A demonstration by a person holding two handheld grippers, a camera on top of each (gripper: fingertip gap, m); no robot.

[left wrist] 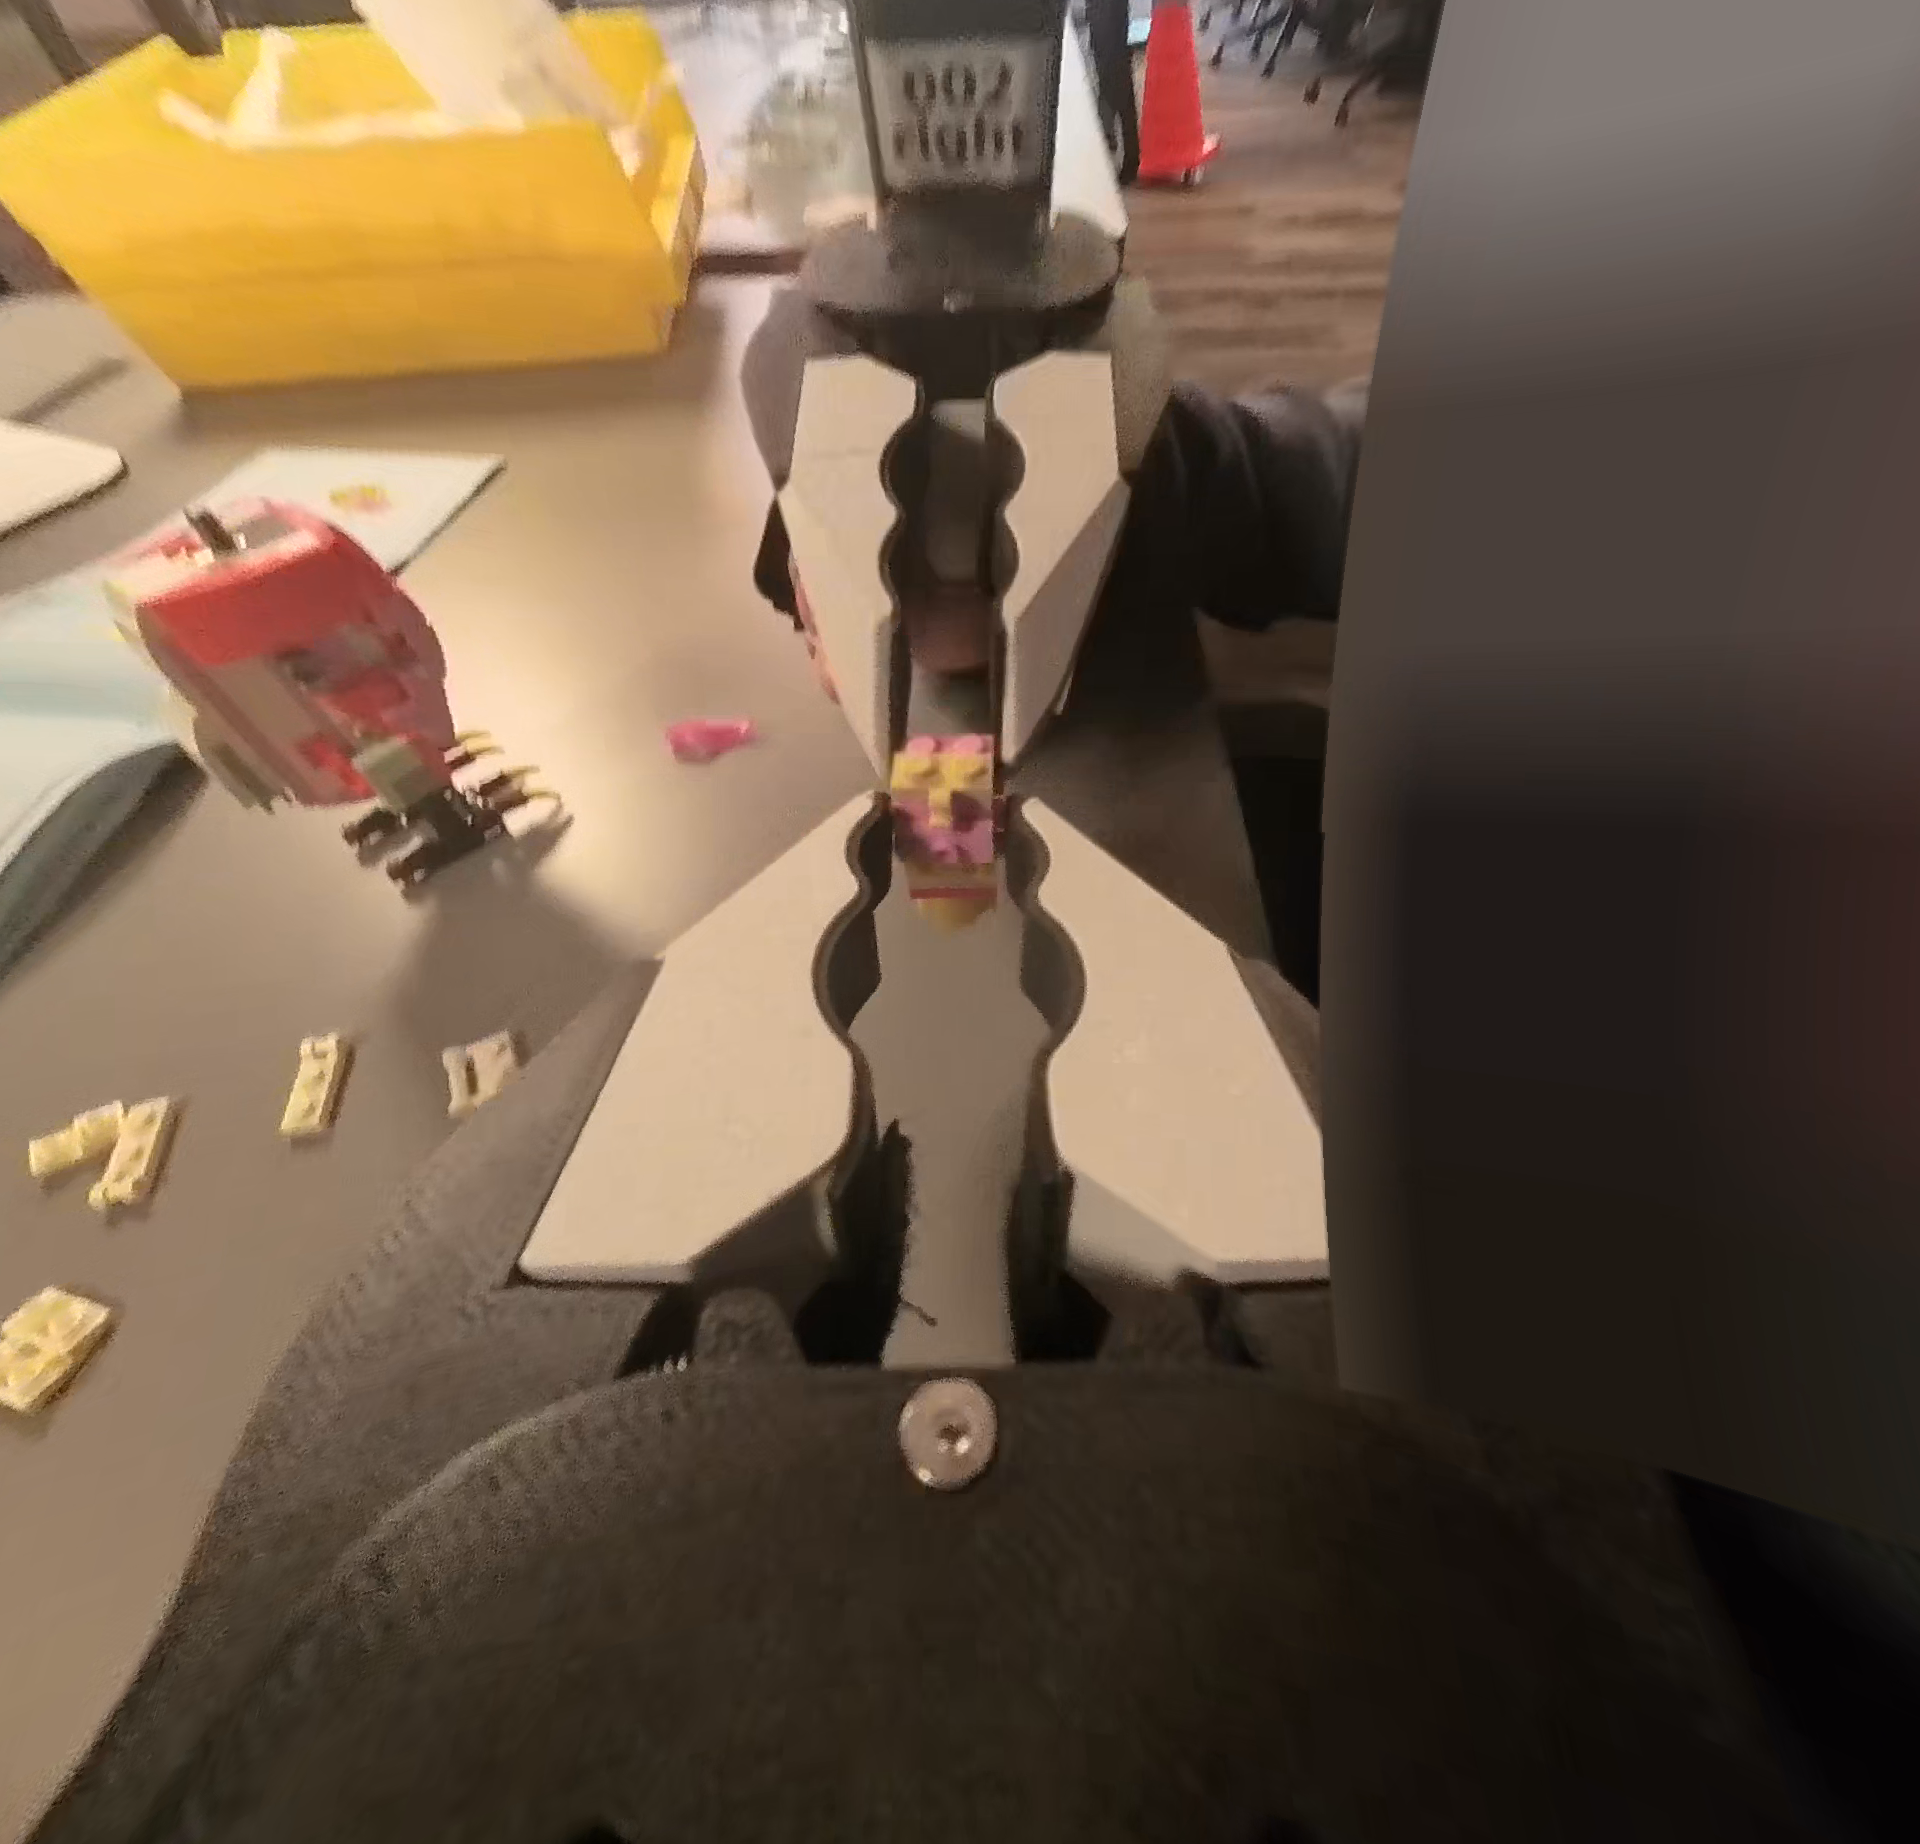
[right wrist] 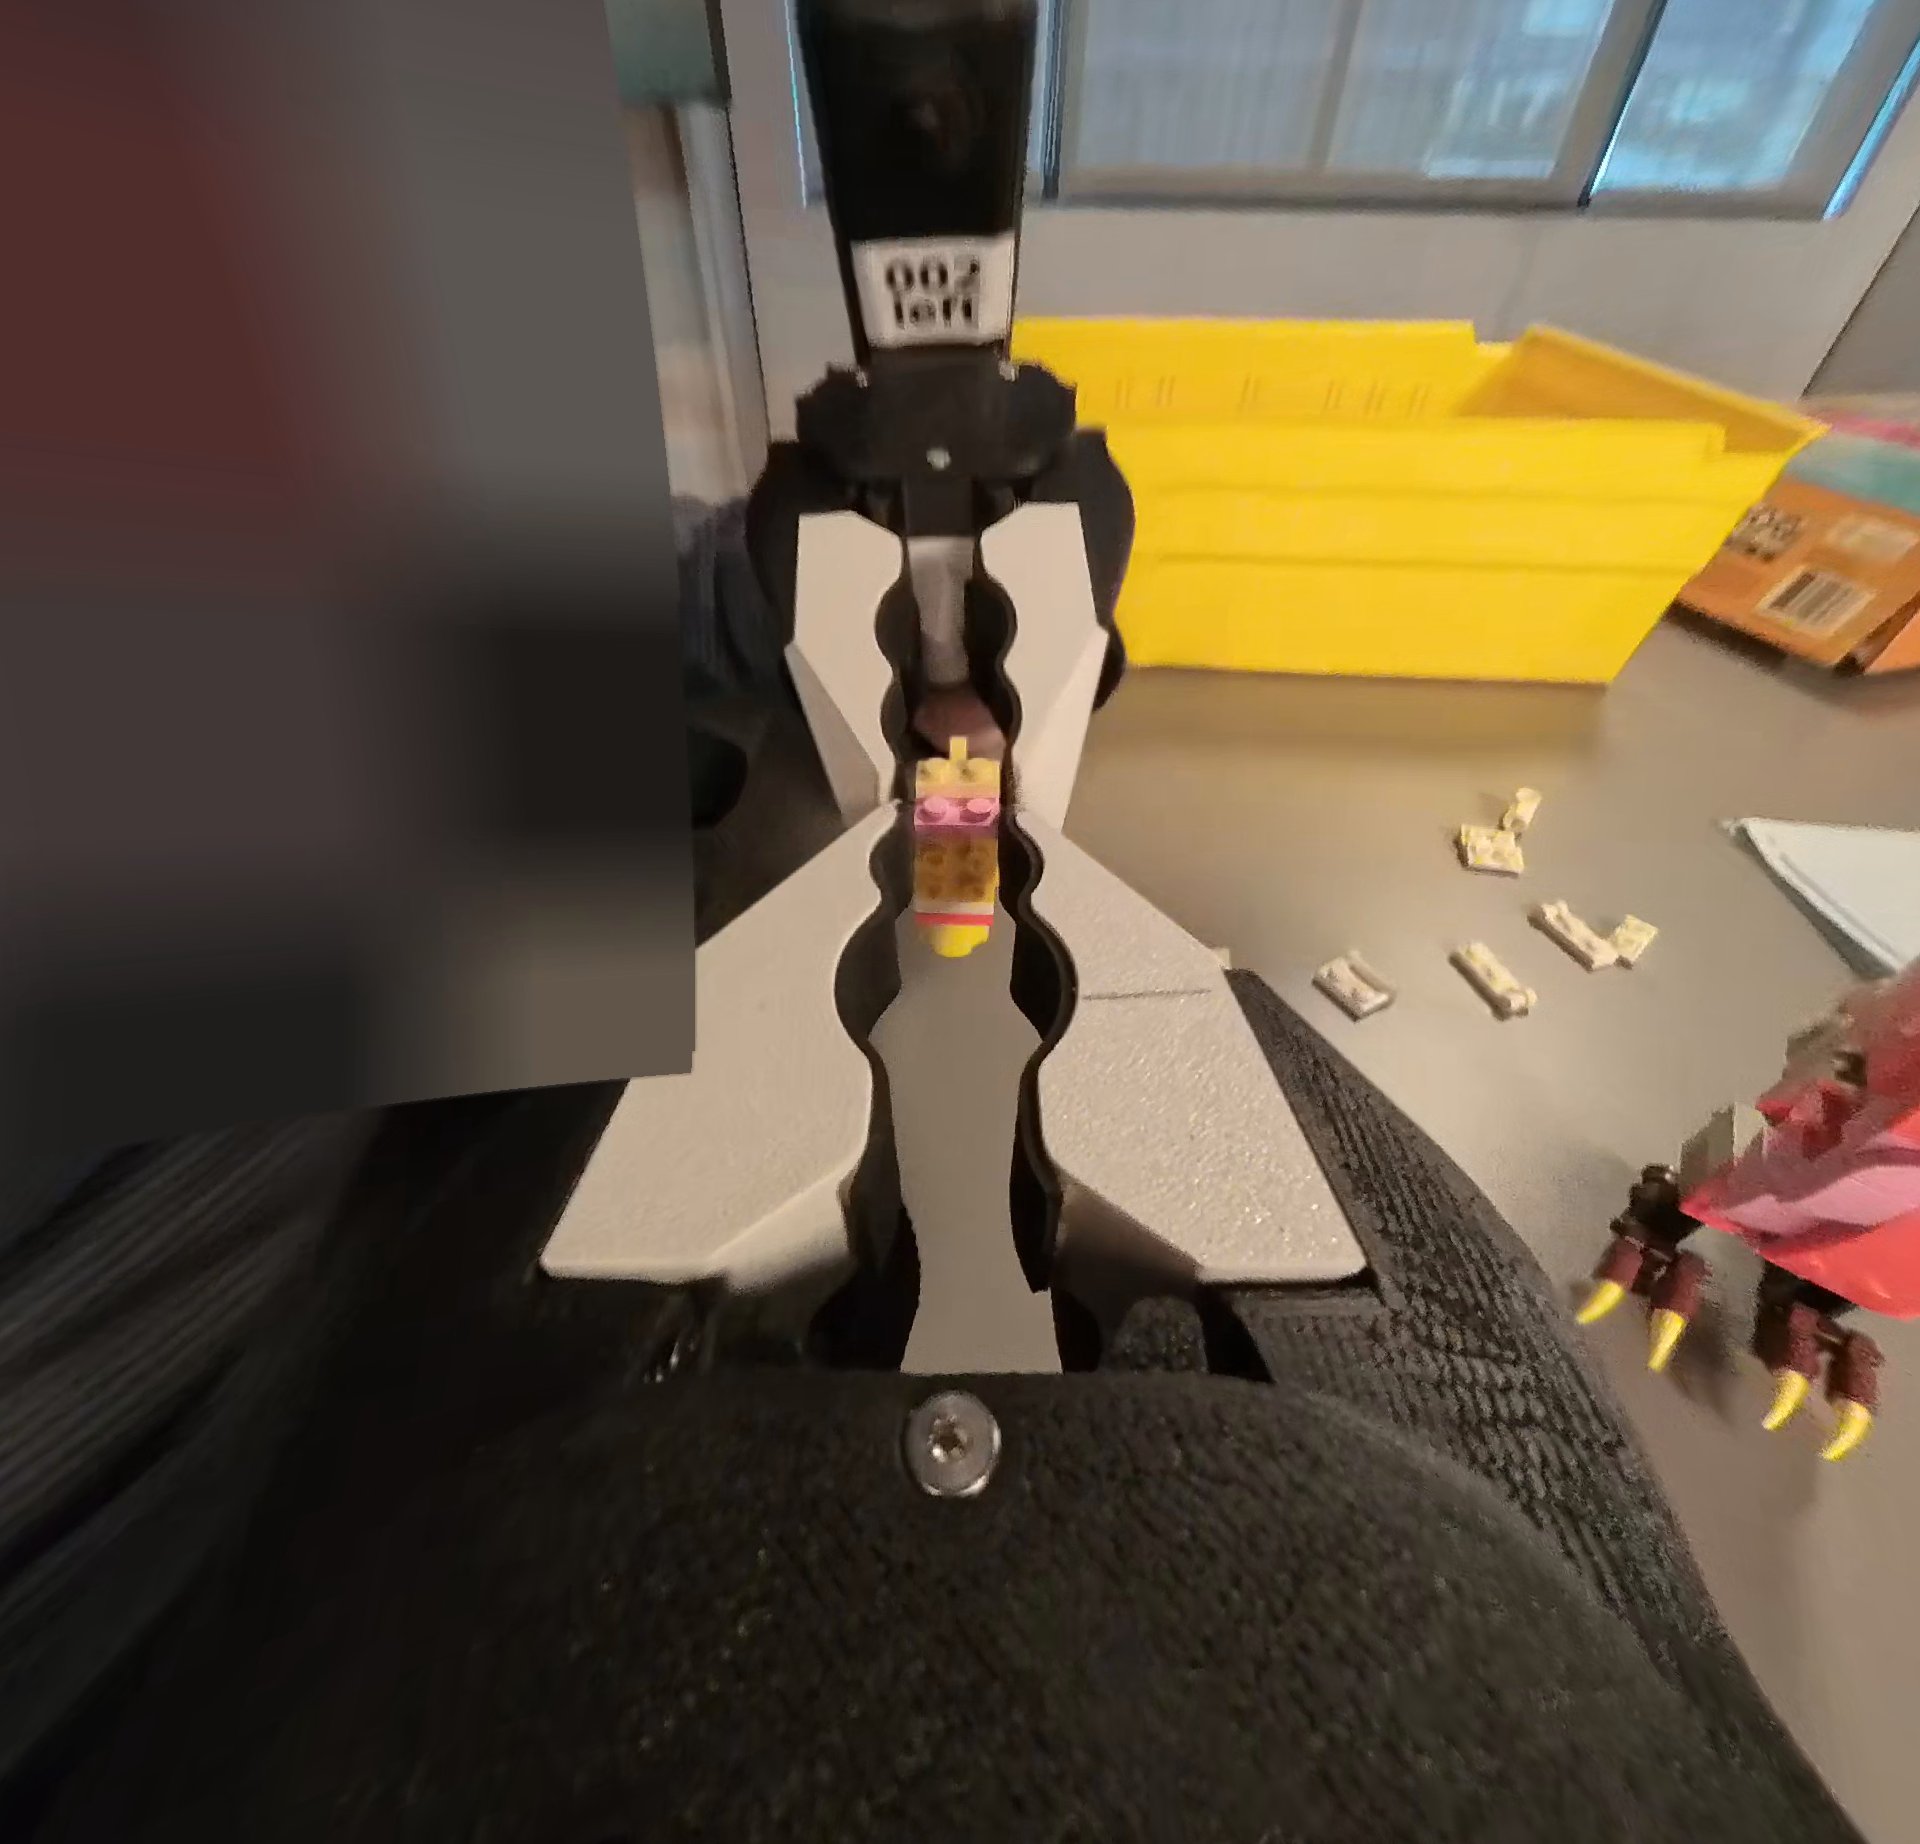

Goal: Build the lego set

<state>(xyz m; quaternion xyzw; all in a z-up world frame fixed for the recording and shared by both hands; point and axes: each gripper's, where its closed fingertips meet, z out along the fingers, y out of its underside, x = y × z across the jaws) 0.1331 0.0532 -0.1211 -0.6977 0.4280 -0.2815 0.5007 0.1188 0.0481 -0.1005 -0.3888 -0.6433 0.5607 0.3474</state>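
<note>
Biggest thing on the grey table (right wrist: 1351,755) is the yellow bin (left wrist: 364,236), sitting well back with white paper sticking out of it, so no trouble there. Next down is the red brick creature (left wrist: 301,672) with its yellow claws, standing near the two grippers on the table's open side. If either hand swings wide it could get clipped and knocked over, I reckon

The left gripper (left wrist: 945,838) and the right gripper (right wrist: 956,859) are pointed nose to nose above the table, fingertips nearly meeting. Both are pinching the same little pink and yellow brick stack (left wrist: 948,828), one end each, and the fingers look pressed against its sides in both views. My worry is that it's a small stack held from two directions: any twist or pull that isn't lined up could pop the layers apart, and the loose half would drop toward the table edge. The picture is a bit smeared too, so the hands seem to be in motion, which doesn't help

Smallest stuff: a loose pink piece (left wrist: 712,738) lies on the table just beside the fingertips, and a scatter of pale cream plates (left wrist: 312,1082) sits nearer the left gripper's body. A dropped brick could easily get lost among them
</note>
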